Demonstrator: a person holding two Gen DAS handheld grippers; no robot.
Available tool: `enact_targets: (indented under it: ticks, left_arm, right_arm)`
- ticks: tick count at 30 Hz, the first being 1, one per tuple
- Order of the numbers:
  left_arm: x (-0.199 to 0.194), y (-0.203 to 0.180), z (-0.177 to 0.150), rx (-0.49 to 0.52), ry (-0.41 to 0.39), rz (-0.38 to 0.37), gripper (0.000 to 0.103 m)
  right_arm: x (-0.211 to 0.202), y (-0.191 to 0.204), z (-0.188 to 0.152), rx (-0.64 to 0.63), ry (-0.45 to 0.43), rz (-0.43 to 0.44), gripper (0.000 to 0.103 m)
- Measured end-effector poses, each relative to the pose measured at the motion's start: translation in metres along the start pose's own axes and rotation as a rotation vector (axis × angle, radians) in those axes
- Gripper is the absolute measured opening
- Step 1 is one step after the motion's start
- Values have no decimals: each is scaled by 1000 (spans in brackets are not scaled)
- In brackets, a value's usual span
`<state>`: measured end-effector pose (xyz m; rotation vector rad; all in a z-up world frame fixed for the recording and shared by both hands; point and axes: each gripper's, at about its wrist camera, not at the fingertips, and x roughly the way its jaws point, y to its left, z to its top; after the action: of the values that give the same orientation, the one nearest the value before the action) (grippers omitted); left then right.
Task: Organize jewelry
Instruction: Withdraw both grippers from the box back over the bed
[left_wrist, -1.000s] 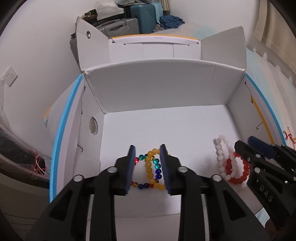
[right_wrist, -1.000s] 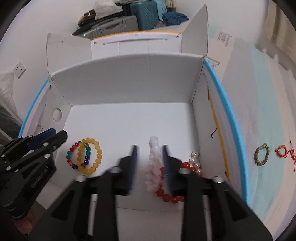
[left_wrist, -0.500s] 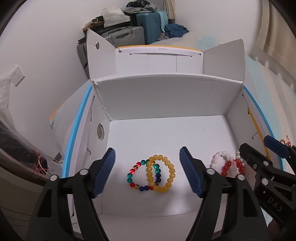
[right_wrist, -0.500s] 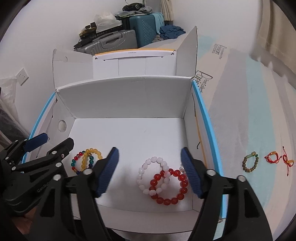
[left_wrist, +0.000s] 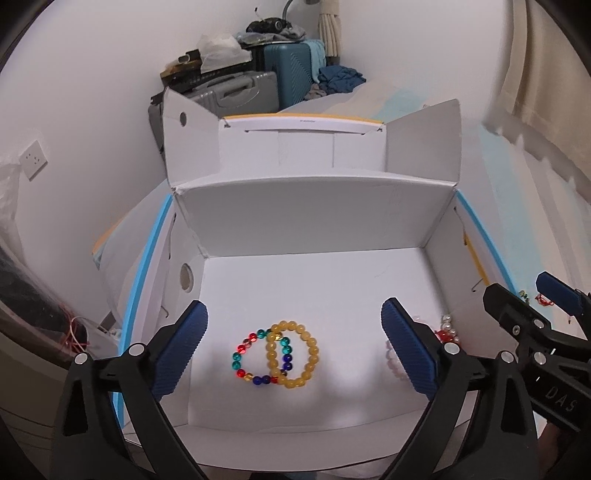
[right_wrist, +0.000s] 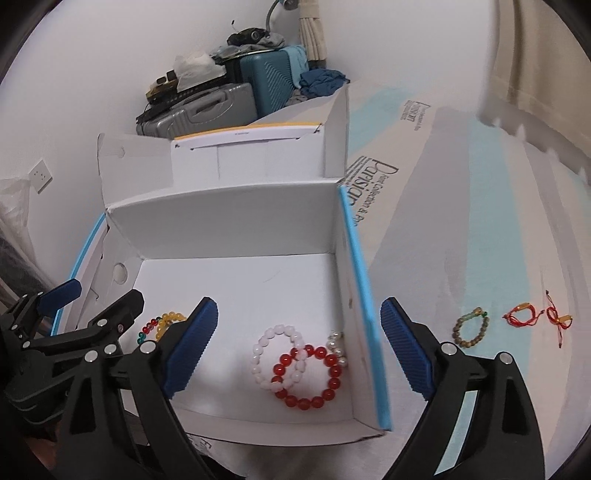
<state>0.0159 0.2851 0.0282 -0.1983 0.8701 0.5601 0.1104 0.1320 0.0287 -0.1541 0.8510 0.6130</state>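
Observation:
An open white cardboard box (left_wrist: 314, 218) (right_wrist: 229, 218) holds bracelets. A yellow bead bracelet (left_wrist: 293, 354) overlaps a multicolour bead bracelet (left_wrist: 258, 356) at its front left. A white bead bracelet (right_wrist: 275, 356), a red bead bracelet (right_wrist: 308, 376) and a pearl one (right_wrist: 338, 347) lie at its front right. My left gripper (left_wrist: 293, 350) is open and empty above the yellow bracelet. My right gripper (right_wrist: 299, 350) is open and empty above the box's right wall. On the cloth right of the box lie a brown-green bracelet (right_wrist: 471, 328) and two red cord bracelets (right_wrist: 519, 315) (right_wrist: 557, 319).
The box stands on a pale blue-and-white cloth (right_wrist: 480, 221). Its rear flaps (left_wrist: 424, 144) stand up. Suitcases (left_wrist: 236, 92) and clothes are stacked behind it against the white wall. A curtain (right_wrist: 535, 66) hangs at the right.
Both grippers opened, letting go of the yellow and white bracelets, and pulled back and up from the box. The right gripper shifted right, over the box's right wall.

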Motion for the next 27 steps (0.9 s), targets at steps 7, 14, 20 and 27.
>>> enact_targets:
  ticks: [7,14,20,27]
  left_arm:
    - [-6,-20,2,16,-15,-19,97]
    - [-13,-51,3,56,-30,-57,97]
    - [-17,-82,3,97,-40,-93,97]
    - [-23,-124,-1,157,-54,-141,97]
  right_arm:
    - [-10,-22,1,27,-17,-26,93]
    - [-23,-53,0,61,-30,-61,94]
    - [-37,-87,-2,108,-48,-87,95]
    - [-54,-122,-6,155,-66,-114,95]
